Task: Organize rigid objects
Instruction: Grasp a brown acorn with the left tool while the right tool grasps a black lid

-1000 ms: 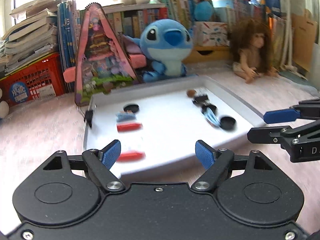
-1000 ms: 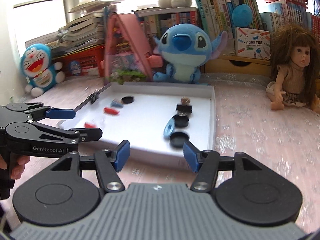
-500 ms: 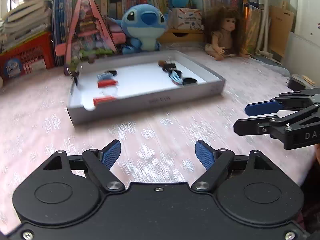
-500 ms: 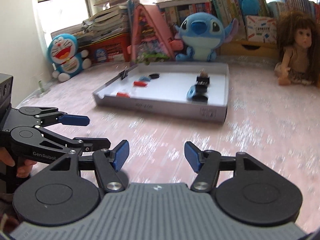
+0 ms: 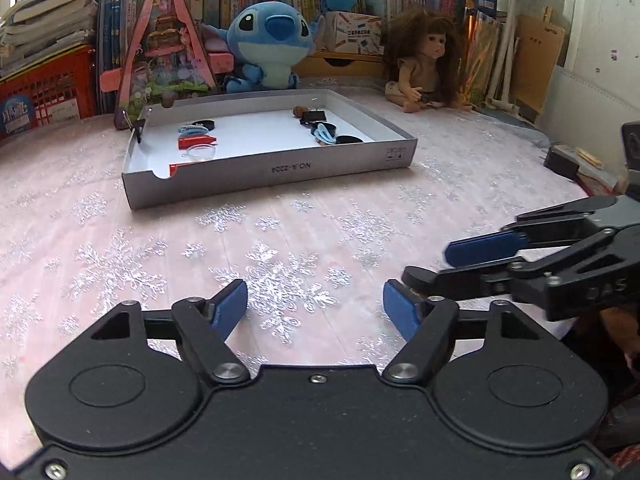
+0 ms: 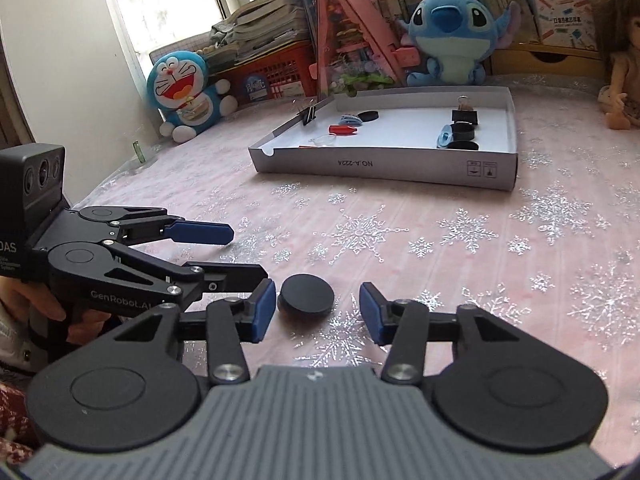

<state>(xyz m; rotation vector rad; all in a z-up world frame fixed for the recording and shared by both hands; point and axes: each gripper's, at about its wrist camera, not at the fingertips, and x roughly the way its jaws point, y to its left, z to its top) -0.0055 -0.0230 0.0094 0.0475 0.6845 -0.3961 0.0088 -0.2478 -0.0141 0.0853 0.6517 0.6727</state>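
A white shallow box [image 5: 280, 168] [image 6: 384, 166] sits on the pink snowflake cloth. It holds black caps, a red piece [image 5: 197, 142] [image 6: 343, 129], blue rings [image 5: 325, 135] [image 6: 445, 136], a clear cup and a black binder clip [image 6: 465, 115]. A black round lid [image 6: 307, 294] lies on the cloth between my right gripper's open fingers, untouched. My right gripper [image 6: 318, 312] is open; it also shows in the left wrist view [image 5: 452, 264]. My left gripper [image 5: 315, 310] is open and empty over bare cloth; it shows in the right wrist view [image 6: 240, 252], just left of the lid.
A Stitch plush [image 5: 270, 42], a doll [image 5: 424, 64], a pink triangular toy house [image 5: 164, 48], a red crate and bookshelves stand behind the box. A Doraemon plush [image 6: 186, 94] sits at the far left. A binder clip [image 6: 307, 114] grips the box's left wall.
Both grippers have pulled back from the box toward the near side of the cloth. The black lid has come into view between my right gripper's fingers.
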